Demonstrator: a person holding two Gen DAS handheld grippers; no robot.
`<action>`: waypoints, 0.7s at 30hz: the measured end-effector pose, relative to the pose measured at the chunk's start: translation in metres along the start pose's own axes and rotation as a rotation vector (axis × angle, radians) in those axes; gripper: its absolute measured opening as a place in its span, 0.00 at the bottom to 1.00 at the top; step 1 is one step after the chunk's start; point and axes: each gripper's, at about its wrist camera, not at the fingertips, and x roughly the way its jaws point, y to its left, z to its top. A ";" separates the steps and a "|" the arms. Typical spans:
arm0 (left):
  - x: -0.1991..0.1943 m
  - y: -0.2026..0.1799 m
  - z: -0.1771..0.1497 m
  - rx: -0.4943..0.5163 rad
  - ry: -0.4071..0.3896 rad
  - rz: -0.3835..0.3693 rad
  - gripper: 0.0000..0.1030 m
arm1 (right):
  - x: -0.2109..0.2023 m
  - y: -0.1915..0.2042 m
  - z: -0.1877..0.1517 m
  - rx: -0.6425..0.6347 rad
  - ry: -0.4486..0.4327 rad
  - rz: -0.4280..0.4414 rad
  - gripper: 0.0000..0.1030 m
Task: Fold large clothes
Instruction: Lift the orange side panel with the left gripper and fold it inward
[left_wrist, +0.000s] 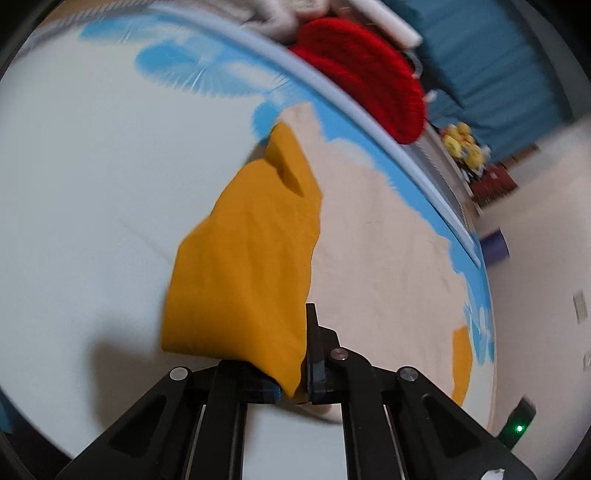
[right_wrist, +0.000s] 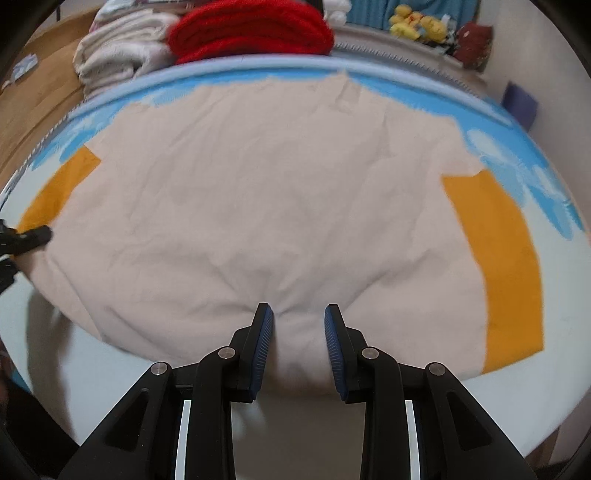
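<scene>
A large cream shirt with mustard-yellow sleeves lies spread on the white and blue sheet. My left gripper is shut on the left yellow sleeve and holds it lifted off the sheet; this gripper also shows at the left edge of the right wrist view. My right gripper is open, its blue pads on either side of a bunched fold at the shirt's near hem. The right yellow sleeve lies flat, and shows small in the left wrist view.
A red knitted pile and folded white towels sit beyond the sheet's far edge. Yellow plush toys and a dark red item stand at the back right. A purple object lies by the wall.
</scene>
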 end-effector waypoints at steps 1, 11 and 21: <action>-0.011 -0.004 0.003 0.031 -0.009 0.003 0.06 | -0.011 0.008 -0.001 0.006 -0.031 0.001 0.30; -0.097 0.015 -0.012 0.302 -0.089 0.078 0.05 | -0.044 0.104 -0.040 -0.045 -0.137 -0.008 0.30; -0.093 0.006 -0.028 0.327 -0.134 0.125 0.04 | -0.042 0.089 0.004 -0.108 0.040 0.120 0.30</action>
